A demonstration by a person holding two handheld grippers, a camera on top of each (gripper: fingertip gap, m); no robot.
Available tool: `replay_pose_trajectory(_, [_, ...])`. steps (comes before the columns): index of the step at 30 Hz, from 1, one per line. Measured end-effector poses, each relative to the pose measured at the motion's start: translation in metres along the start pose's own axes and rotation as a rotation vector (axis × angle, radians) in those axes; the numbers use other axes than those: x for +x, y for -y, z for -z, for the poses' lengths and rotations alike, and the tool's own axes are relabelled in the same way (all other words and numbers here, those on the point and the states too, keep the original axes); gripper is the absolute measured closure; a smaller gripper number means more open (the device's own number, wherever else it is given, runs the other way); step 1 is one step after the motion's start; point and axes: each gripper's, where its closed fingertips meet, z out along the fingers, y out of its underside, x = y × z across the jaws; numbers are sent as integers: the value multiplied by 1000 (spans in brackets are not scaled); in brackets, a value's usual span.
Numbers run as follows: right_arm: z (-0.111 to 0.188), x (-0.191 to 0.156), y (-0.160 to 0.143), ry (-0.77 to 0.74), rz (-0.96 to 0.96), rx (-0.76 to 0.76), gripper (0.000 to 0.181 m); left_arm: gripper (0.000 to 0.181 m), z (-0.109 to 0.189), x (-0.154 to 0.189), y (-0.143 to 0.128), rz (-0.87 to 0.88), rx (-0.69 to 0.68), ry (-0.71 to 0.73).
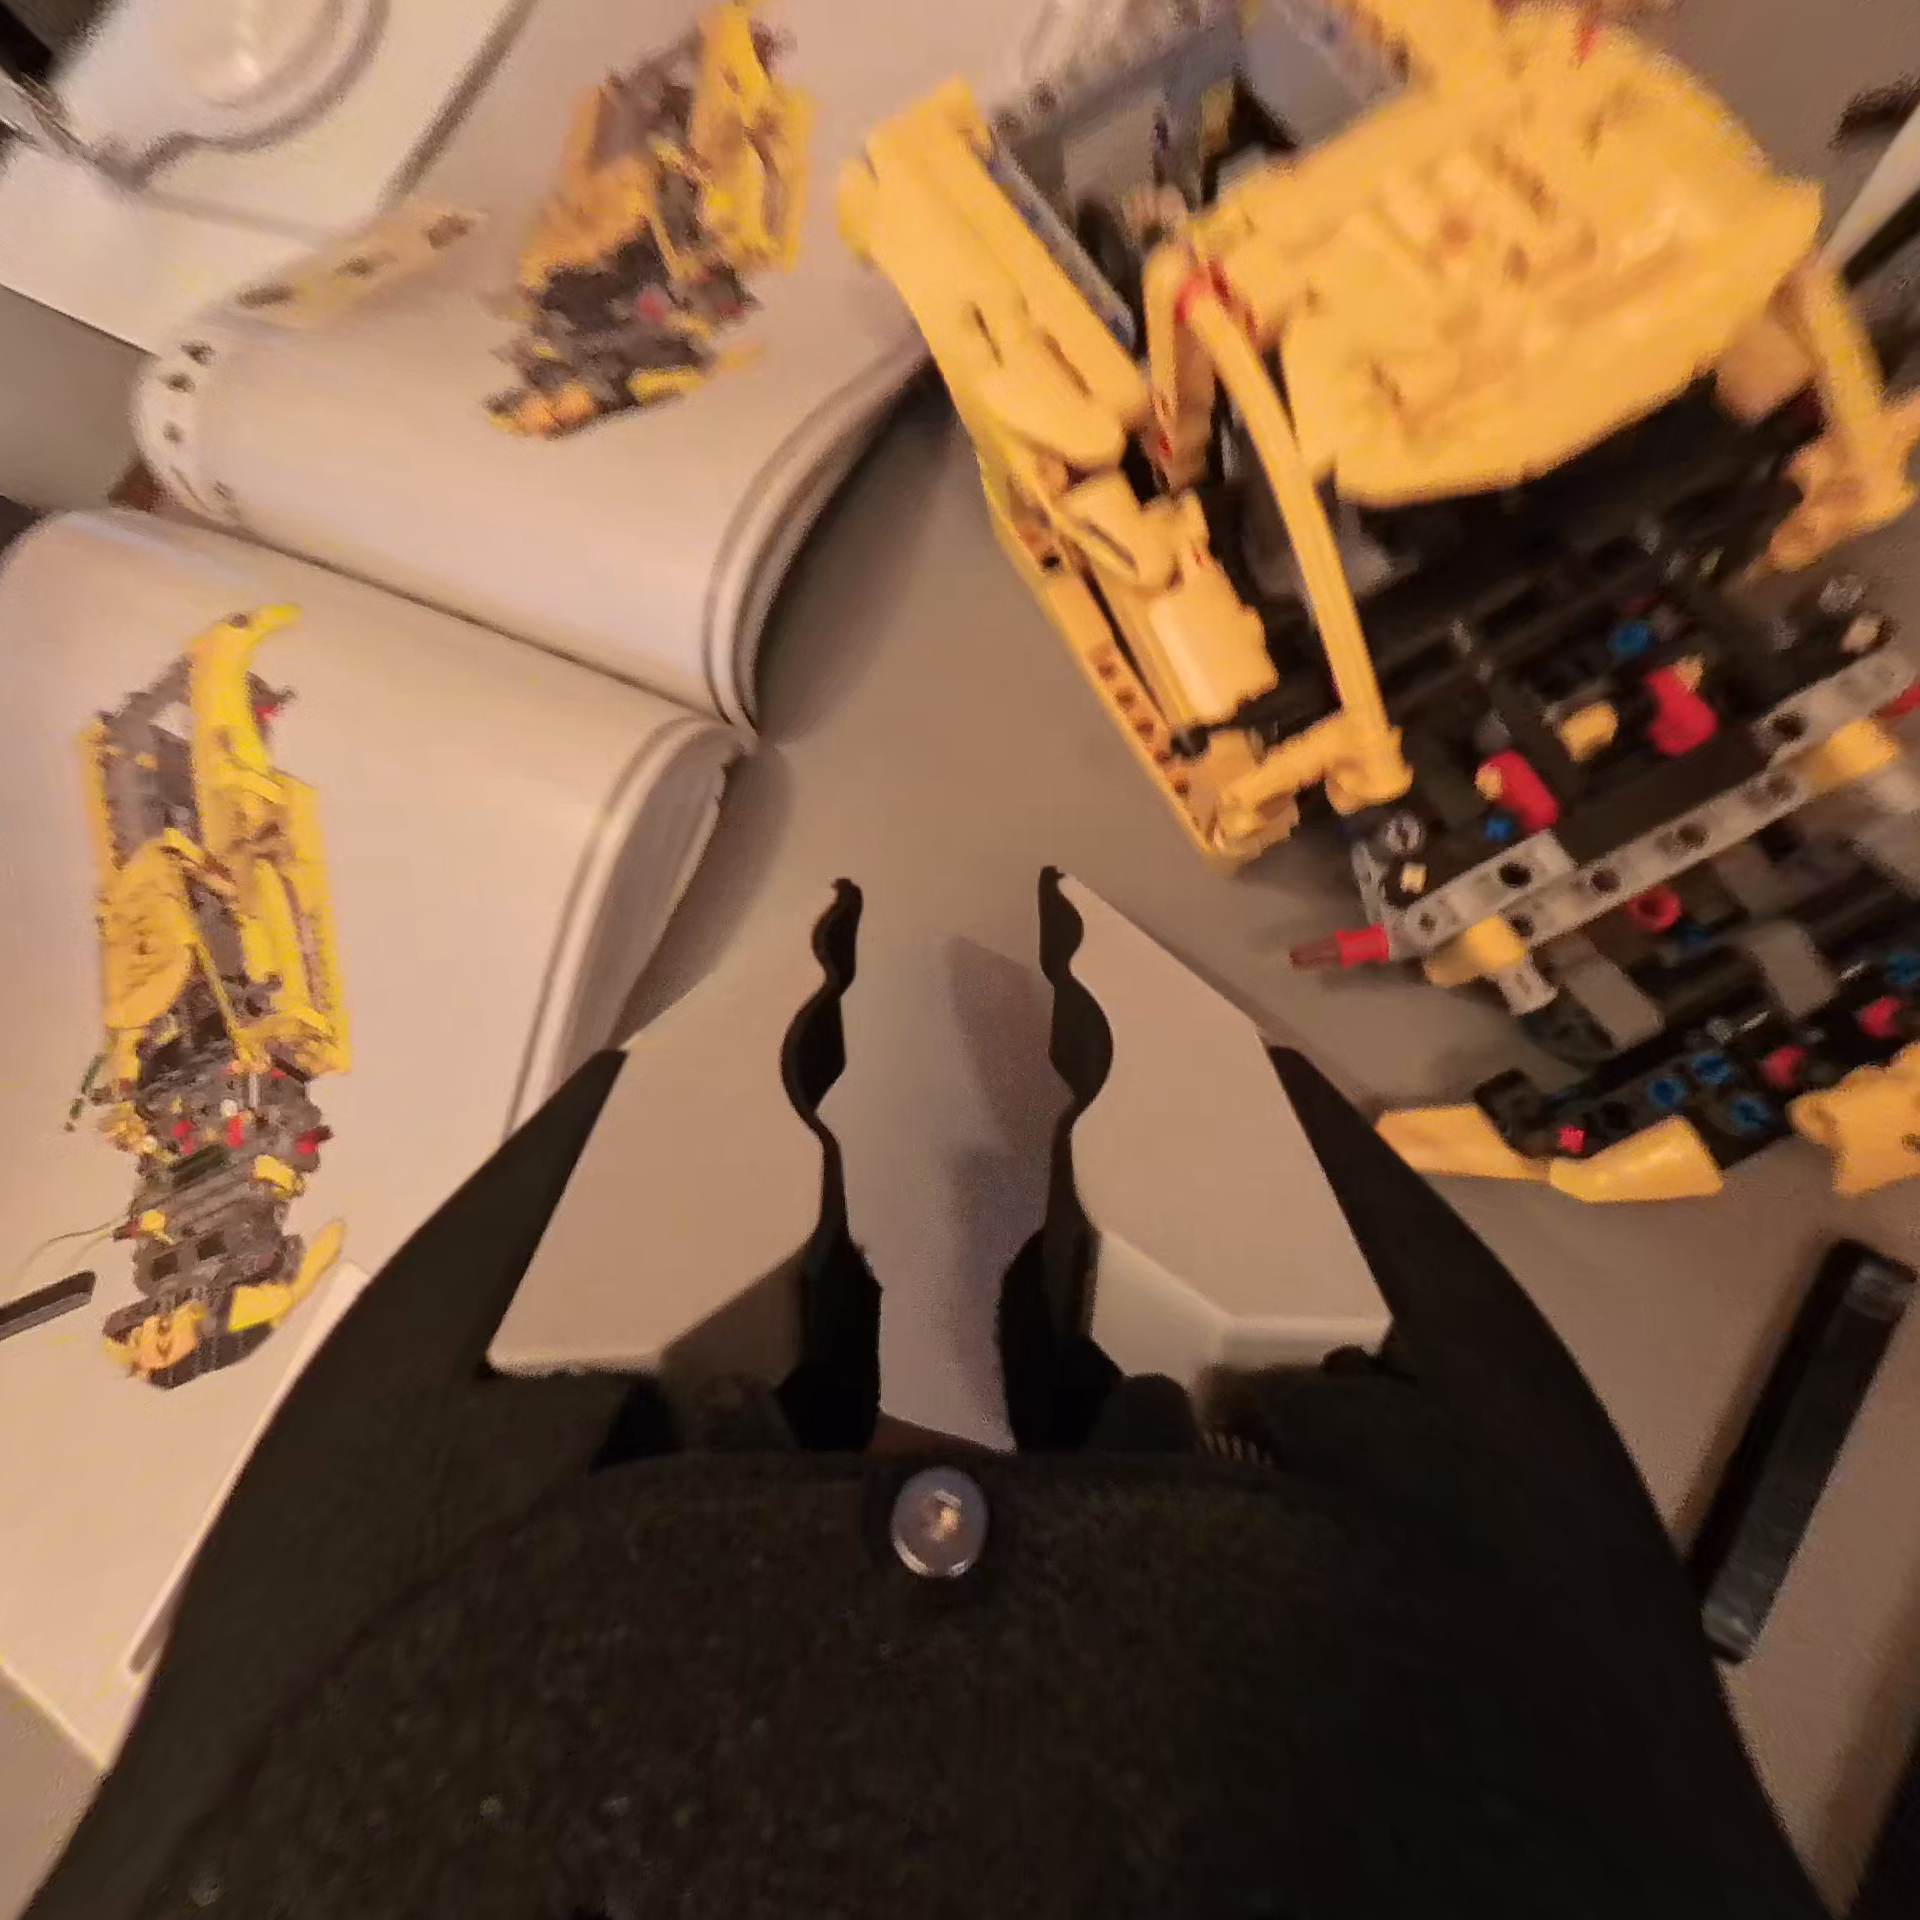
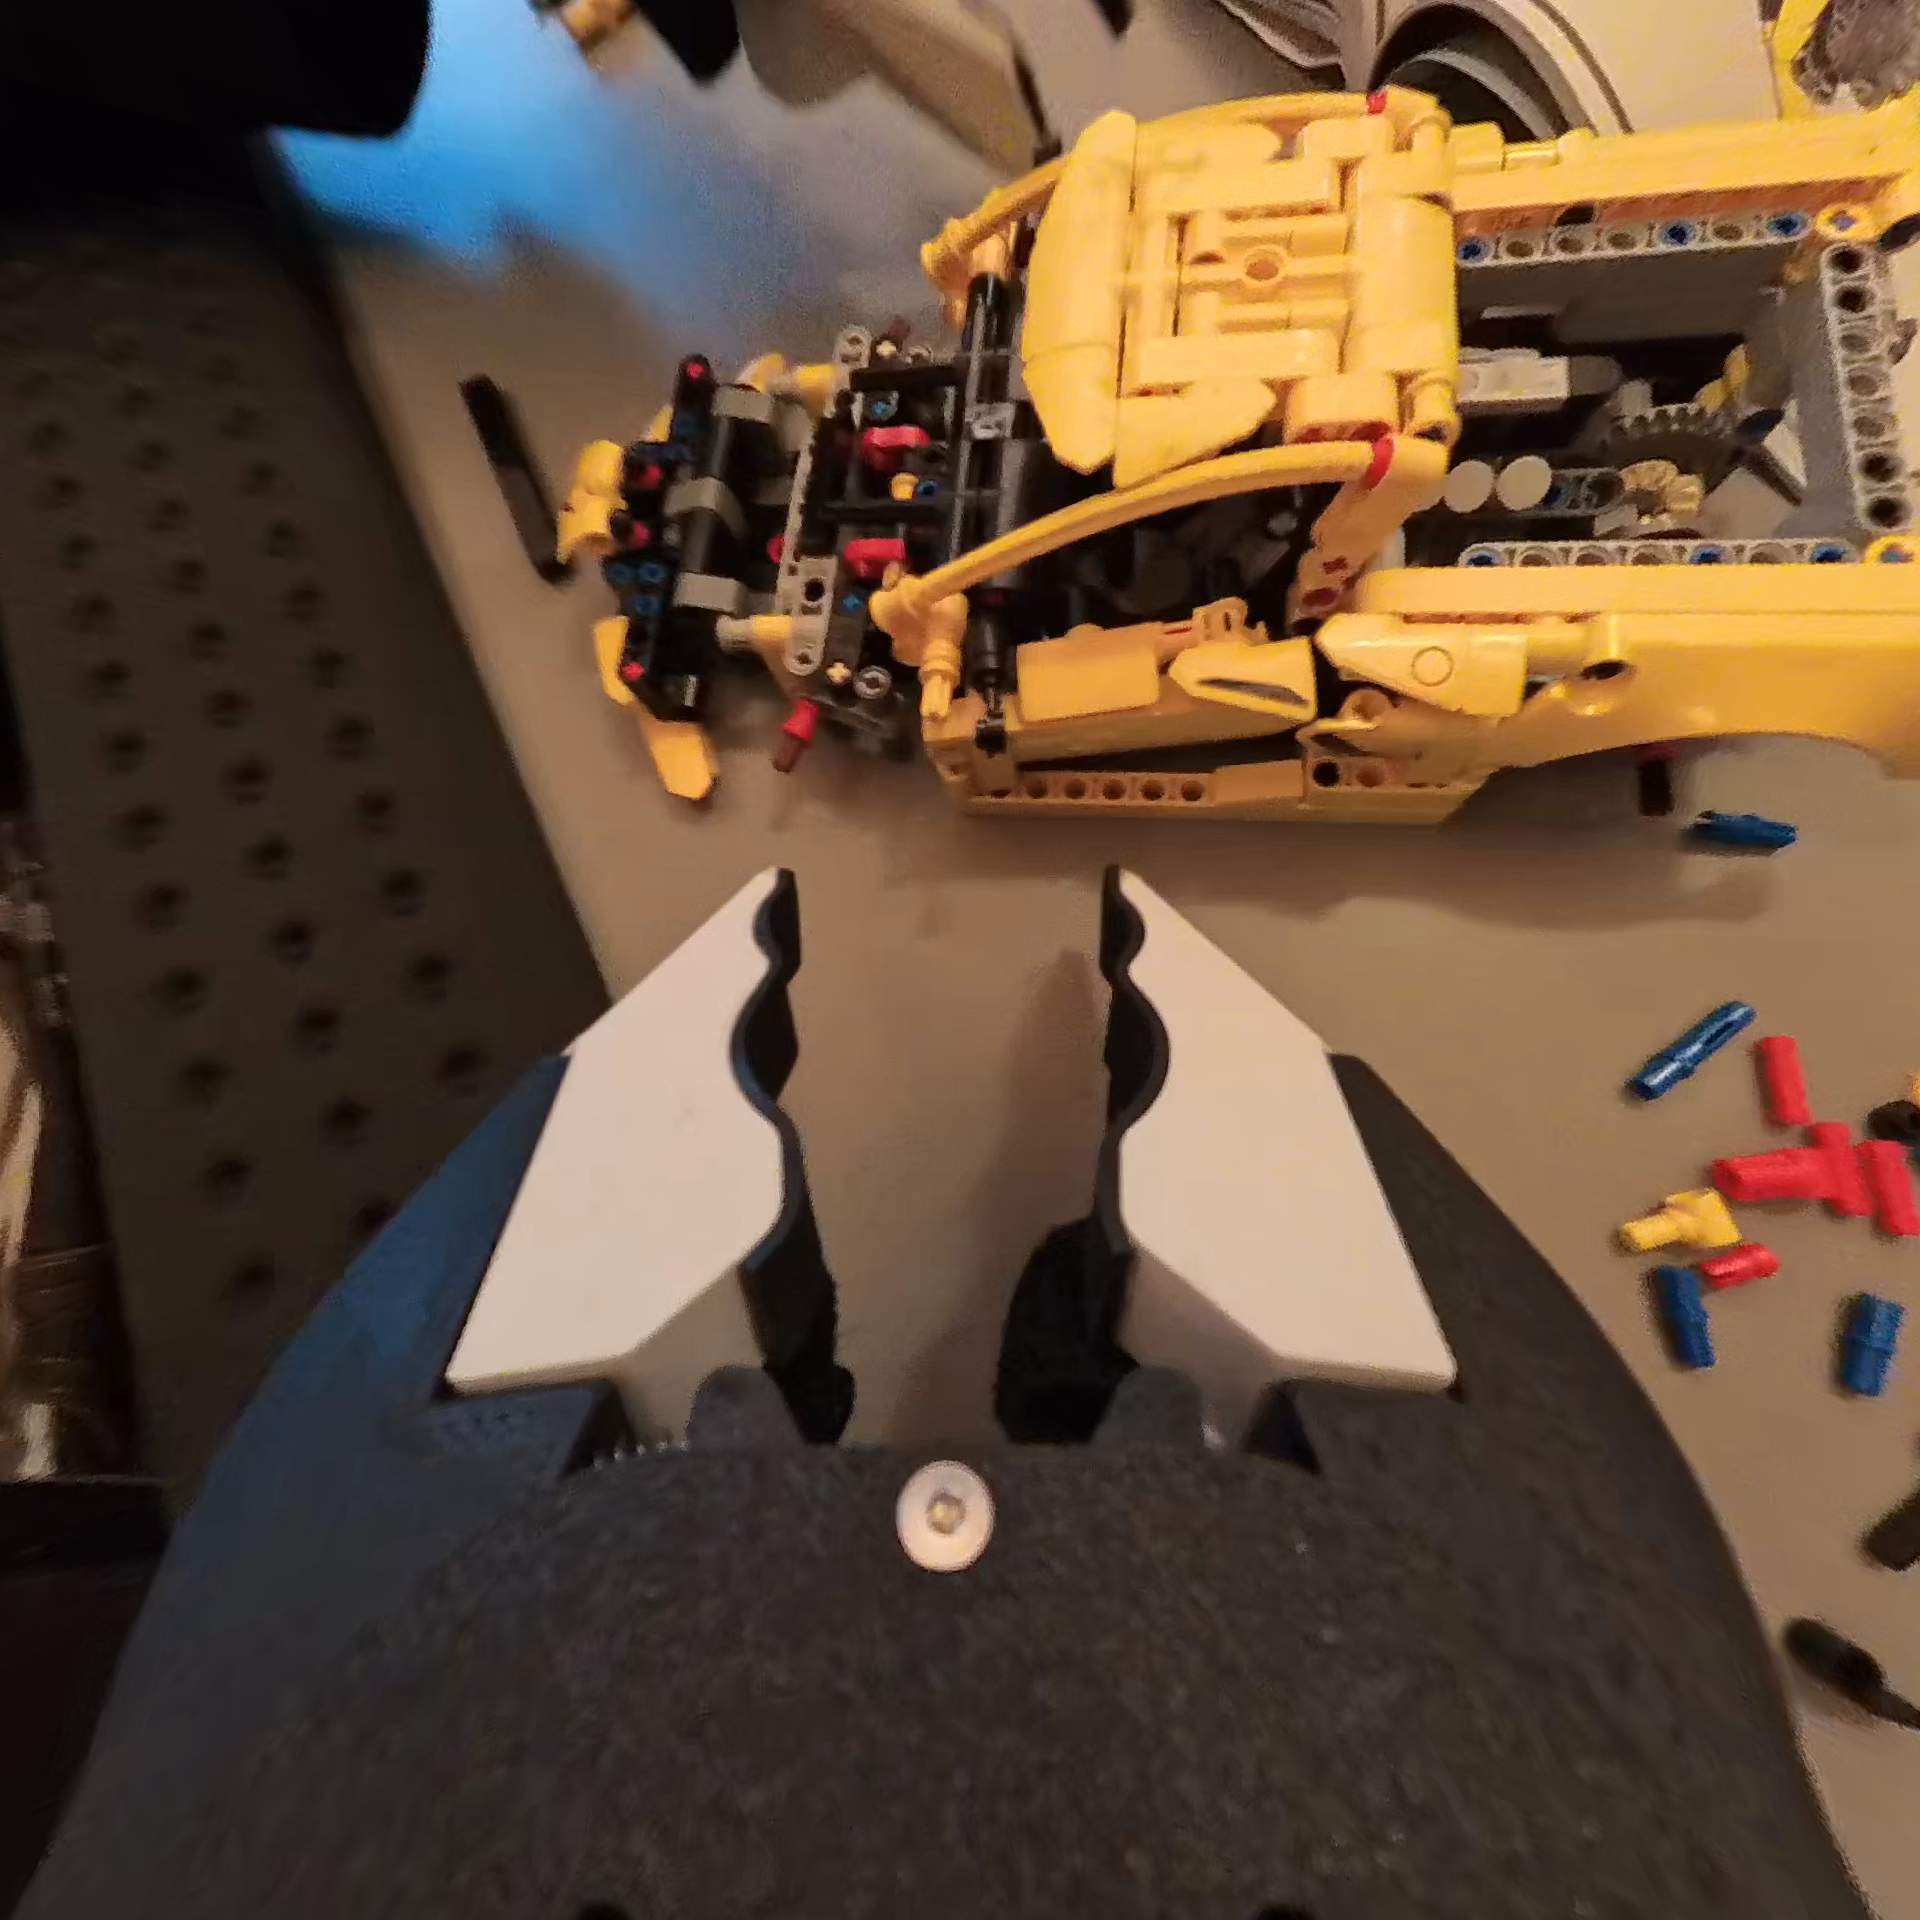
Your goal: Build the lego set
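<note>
The big yellow and black lego digger (image 2: 1247,468) looks mostly built; small red and blue loose pins (image 2: 1787,1195) remain. Both grippers' fingers are apart, holding nothing.

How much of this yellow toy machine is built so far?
A large part: the yellow model already has its body and frame joined. Nothing is in hand; the left gripper and right gripper are both open and empty. Loose pins remain, and the open manual shows more.

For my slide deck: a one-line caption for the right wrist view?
Open, empty right gripper hovers before the half-built yellow lego model, loose pins to its right.
</note>
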Motion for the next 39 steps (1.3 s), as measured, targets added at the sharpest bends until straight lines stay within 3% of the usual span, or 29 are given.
replay_pose_trajectory(5, [5, 25, 11, -39, -16, 27, 121, 147, 0, 16, 50, 147, 103, -254])
replay_pose_trajectory(7, [3, 22, 19, 25, -60, 65, 121, 143, -11, 31, 50, 195, 34, -408])
replay_pose_trajectory(10, [-7, 11, 22, 64, -45, 87, 120, 142, -26, 36, 48, 244, 0, -478])
replay_pose_trajectory(18, [-19, -3, 31, 139, -27, 122, 114, 142, -29, 16, 38, 211, -12, -388])
replay_pose_trajectory(21, [4, 18, 32, 109, -39, 146, 124, 142, -28, 12, 37, 215, -9, -365])
replay_pose_trajectory(23, [23, 51, 37, 10, -80, 188, 131, 142, -28, 11, 37, 223, -3, -354])
replay_pose_trajectory(25, [29, 95, 21, -166, -39, 80, 136, 142, -28, 11, 37, 208, 6, -344])
replay_pose_trajectory(27, [23, 121, 13, -230, -4, 9, 135, 143, -25, 10, 38, 198, 13, -333])
replay_pose_trajectory(34, [-4, 145, 8, -210, 38, -76, 142, 143, 27, 4, 49, 278, 182, -342])
replay_pose_trajectory(37, [-8, 150, 9, -230, 62, -75, 150, 143, 42, 4, 38, 309, 223, -341])
replay_pose_trajectory(39, [-8, 150, 8, -228, 64, -78, 167, 143, 43, 7, 25, 321, 218, -340])
